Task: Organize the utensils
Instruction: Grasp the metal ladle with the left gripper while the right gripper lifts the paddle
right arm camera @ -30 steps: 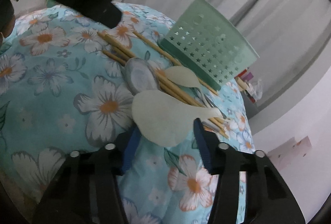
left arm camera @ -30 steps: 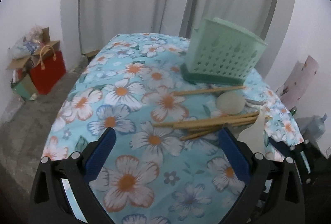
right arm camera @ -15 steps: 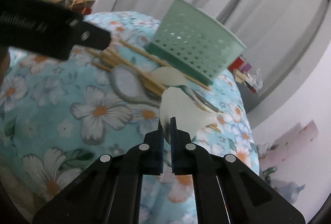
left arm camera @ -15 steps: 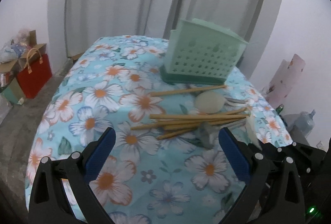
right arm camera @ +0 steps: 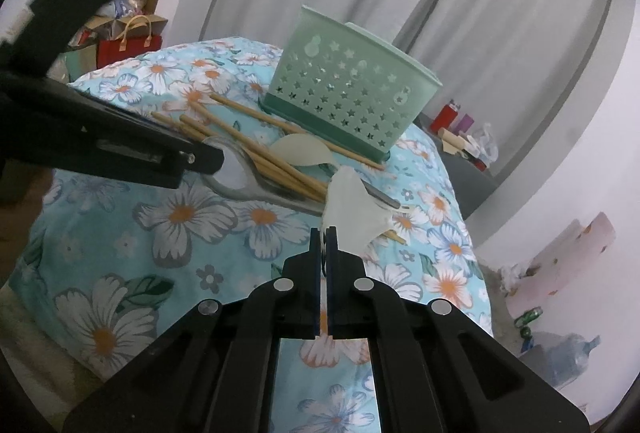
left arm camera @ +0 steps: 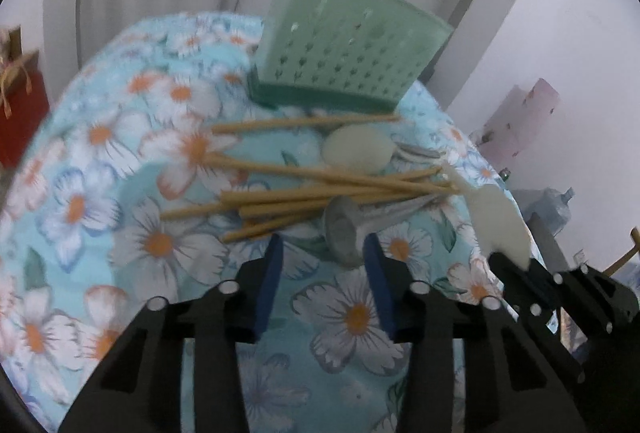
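Note:
A green star-punched basket [left arm camera: 348, 53] [right arm camera: 348, 93] stands at the far side of the flowered table. In front of it lie several wooden chopsticks [left arm camera: 320, 189] [right arm camera: 256, 153], a white spoon [left arm camera: 358, 151] [right arm camera: 302, 151] and a metal spoon [left arm camera: 342, 229] [right arm camera: 236, 173]. My left gripper [left arm camera: 323, 239] hangs low over the pile, its jaws closing, with the metal spoon's bowl partly between them and a gap still on the left side. My right gripper [right arm camera: 325, 229] [left arm camera: 516, 265] is shut on the bowl of a second white spoon [right arm camera: 352, 205] [left arm camera: 496, 221], held above the cloth.
The table's rounded edge drops off close on the right and front. A red gift bag [right arm camera: 128, 47] [left arm camera: 16, 113] sits on the floor at the left. A low stand with small red items [right arm camera: 448, 117] and a water bottle [right arm camera: 568, 357] are at the right.
My left gripper moved in and down toward the pile and its jaws narrowed around the metal spoon. My right gripper closed on the white spoon and raised it off the cloth.

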{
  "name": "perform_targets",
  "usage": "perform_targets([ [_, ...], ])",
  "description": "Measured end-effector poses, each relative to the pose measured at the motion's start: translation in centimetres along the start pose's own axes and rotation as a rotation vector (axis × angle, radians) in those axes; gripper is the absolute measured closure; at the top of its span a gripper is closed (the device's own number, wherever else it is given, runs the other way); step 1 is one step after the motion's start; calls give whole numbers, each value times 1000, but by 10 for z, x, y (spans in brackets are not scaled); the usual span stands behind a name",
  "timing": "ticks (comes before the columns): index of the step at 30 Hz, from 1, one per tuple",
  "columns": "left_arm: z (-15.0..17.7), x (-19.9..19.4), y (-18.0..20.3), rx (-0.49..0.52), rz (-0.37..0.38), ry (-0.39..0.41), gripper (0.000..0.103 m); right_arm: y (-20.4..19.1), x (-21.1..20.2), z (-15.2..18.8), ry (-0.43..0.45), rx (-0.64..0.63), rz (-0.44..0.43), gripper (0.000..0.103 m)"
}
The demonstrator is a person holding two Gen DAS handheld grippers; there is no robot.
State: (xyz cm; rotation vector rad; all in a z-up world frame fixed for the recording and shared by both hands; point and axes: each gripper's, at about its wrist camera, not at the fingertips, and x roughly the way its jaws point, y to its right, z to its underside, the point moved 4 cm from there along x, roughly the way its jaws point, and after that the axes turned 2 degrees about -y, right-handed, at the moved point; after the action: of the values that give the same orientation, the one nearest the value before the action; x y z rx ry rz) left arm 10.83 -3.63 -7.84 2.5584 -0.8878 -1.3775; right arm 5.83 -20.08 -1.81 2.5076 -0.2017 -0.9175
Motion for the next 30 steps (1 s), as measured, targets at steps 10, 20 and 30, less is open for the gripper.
perform_targets([
  [10,1,12,-11,-72,31,-21,94,3,1,-2,10,13,3,103],
  [20,-2,-26,-10,-47,-14,21,101,7,-9,-6,39,43,-5,103],
  [30,-15,-96,-10,-17,-74,141,102,15,-27,-13,113,69,-22,103],
])
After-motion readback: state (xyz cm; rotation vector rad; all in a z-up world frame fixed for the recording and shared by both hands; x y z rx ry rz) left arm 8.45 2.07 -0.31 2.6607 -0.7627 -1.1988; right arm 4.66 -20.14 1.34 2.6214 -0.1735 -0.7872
